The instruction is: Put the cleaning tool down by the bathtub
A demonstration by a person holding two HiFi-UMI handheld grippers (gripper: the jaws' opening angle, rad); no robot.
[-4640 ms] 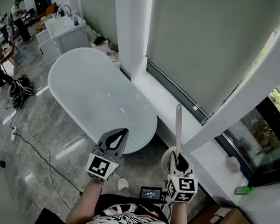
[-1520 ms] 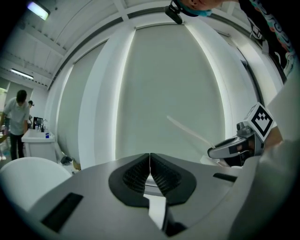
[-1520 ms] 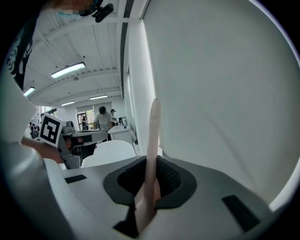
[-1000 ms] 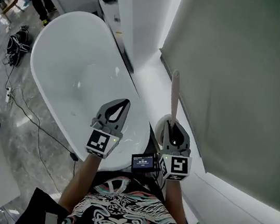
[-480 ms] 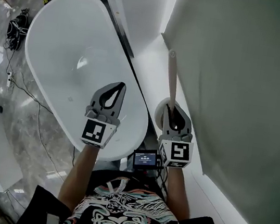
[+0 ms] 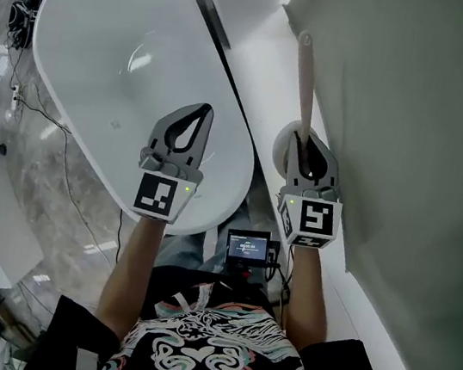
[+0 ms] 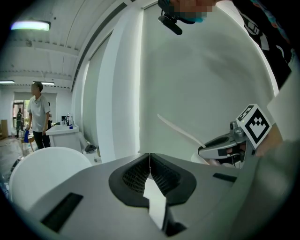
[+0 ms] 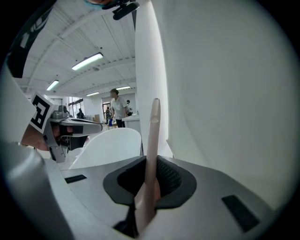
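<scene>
A white bathtub is seen at the upper left, its far end cut off by the top edge. A pale blind fills the right side, and a white ledge runs between the two. A cable is trailed over the marble floor beside the tub's left rim. A small screen is seen at the person's chest, between the forearms. A person is seen standing beyond the tub's far end.

The left gripper is held over the tub's near right rim with its jaws pressed together and nothing between them.

The right gripper is clamped on the handle of the tool, over the ledge between the tub's right rim and the blind. The tool's round white head is largely covered by the gripper, and it cannot be told whether the ledge is touched.

The handle's long axis is pointed away from the person along the ledge, roughly parallel to the tub's rim.
</scene>
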